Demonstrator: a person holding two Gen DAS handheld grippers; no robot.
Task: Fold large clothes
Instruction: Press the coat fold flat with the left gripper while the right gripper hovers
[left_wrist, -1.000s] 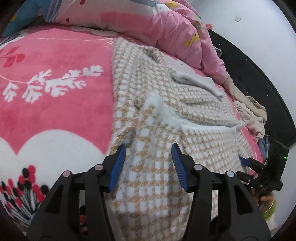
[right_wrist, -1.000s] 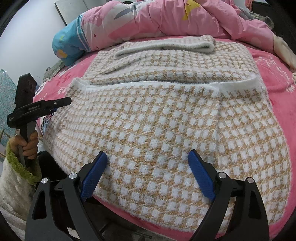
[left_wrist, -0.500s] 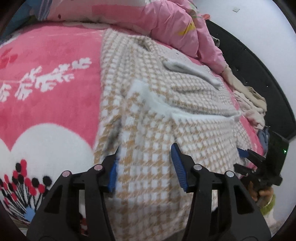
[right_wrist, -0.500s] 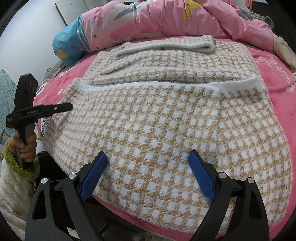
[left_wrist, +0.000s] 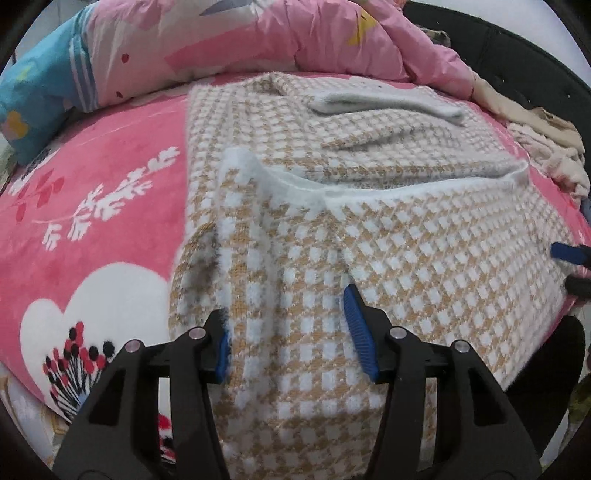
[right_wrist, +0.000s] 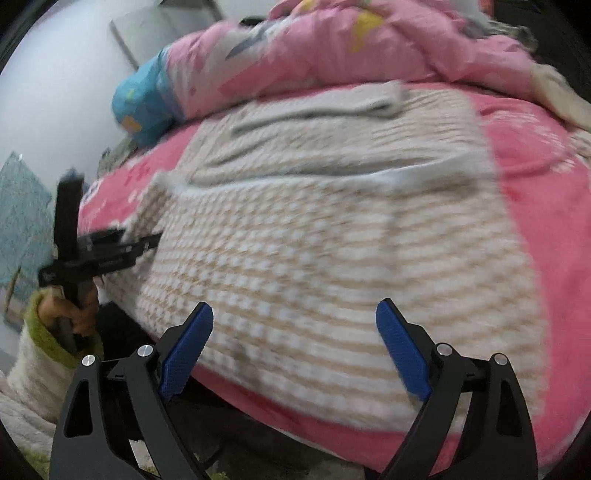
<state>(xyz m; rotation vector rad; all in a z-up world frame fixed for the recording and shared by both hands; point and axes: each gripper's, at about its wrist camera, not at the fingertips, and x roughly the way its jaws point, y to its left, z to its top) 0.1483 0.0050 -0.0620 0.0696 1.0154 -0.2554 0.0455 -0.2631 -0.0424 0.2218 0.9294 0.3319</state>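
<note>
A large knit garment in a tan and white check lies spread on the pink bed, its upper half folded with white trim showing. My left gripper stands at the garment's near left edge. A raised bunch of the knit fills the gap between its blue pads, and its jaws are opening slightly. In the blurred right wrist view the garment fills the middle, with the left gripper at its left edge. My right gripper hovers wide open above the near hem with nothing gripped. It also pokes in as the right gripper.
A pink blanket with white and red patterns covers the bed. A bunched pink quilt and a blue pillow lie at the far side. Beige clothes are heaped at the right, by a black bed frame. A person's hand holds the left gripper.
The left gripper has swung and rolled, and the knit between its pads now stands in a taller ridge. The right gripper has pulled back and upward; its view has gone blurred.
</note>
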